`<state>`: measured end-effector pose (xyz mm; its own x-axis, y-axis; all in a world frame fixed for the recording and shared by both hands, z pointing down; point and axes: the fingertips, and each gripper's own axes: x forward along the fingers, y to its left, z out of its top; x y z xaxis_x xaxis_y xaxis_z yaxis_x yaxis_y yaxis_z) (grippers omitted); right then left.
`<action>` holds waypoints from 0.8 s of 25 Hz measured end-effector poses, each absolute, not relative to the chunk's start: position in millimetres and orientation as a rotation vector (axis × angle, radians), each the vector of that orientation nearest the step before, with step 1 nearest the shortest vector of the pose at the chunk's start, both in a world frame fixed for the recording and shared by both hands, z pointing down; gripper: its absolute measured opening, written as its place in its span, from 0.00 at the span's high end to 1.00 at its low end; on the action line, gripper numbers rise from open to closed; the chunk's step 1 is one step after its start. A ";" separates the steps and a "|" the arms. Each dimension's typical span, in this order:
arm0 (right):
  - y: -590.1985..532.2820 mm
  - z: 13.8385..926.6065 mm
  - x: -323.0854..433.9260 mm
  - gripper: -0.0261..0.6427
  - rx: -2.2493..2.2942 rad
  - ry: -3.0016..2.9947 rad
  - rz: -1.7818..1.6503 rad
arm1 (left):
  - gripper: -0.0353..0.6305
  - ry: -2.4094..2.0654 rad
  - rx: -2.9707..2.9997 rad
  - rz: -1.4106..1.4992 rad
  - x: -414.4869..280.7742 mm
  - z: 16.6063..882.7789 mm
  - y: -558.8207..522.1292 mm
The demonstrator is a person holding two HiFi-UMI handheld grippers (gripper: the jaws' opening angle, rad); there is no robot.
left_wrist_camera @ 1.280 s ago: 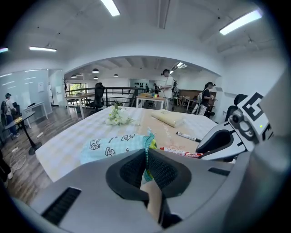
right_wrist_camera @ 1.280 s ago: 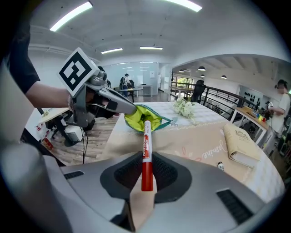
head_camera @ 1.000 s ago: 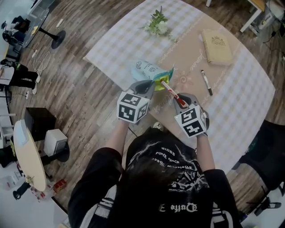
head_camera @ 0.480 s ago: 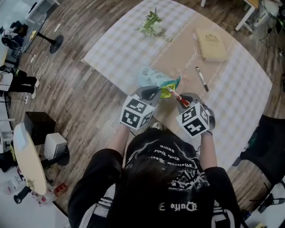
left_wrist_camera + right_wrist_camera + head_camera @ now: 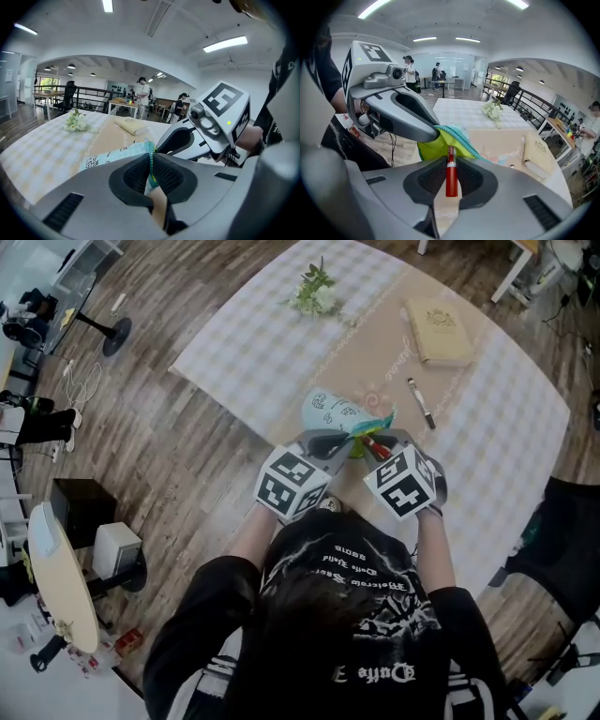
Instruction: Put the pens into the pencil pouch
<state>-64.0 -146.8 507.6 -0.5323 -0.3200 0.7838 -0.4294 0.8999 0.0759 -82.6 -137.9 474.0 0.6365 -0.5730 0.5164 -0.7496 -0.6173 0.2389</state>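
A light-blue pencil pouch [image 5: 339, 412] with a yellow-green lining [image 5: 433, 145] is lifted off the table. My left gripper [image 5: 339, 442] is shut on the pouch's zip edge [image 5: 151, 165] and holds its mouth open. My right gripper [image 5: 382, 447] is shut on a red pen [image 5: 451, 172]. The pen's far tip pokes into the pouch's mouth, and in the head view the red pen [image 5: 372, 443] shows between the two grippers. A second, black pen [image 5: 418, 401] lies on the tan runner further out.
A cream book [image 5: 438, 331] lies at the far right of the table and a small bunch of flowers [image 5: 316, 293] at the far edge. The checked cloth [image 5: 253, 352] ends close to my body. People stand at desks far behind.
Both grippers have drawn closer to each other, the left one carrying the pouch to the right. The red pen's tip has gone further into the pouch's mouth.
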 end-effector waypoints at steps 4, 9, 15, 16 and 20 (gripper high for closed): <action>-142.3 509.1 -70.7 0.85 0.504 -2.197 0.190 | 0.89 -0.933 2.460 0.476 -71.1 469.0 -128.3; -139.1 508.2 -77.3 0.85 0.473 -2.221 0.196 | 0.89 -0.846 2.477 0.307 -63.8 455.3 -121.3; -130.6 506.1 -87.8 0.85 0.432 -2.282 0.274 | 0.89 -0.761 2.455 0.108 -69.0 442.2 -116.8; -130.0 505.9 -89.2 0.85 0.427 -2.286 0.272 | 0.89 -0.757 2.455 0.100 -70.0 441.5 -116.4; -131.3 504.4 -92.1 0.85 0.433 -2.294 0.230 | 0.89 -0.759 2.457 0.086 -72.5 440.0 -116.1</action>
<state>-92.1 -131.3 504.4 -0.6420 -0.2370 0.7292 -0.3771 0.9257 -0.0311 -72.5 -116.1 440.0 0.8376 -0.5011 0.2176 -0.5371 -0.6822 0.4961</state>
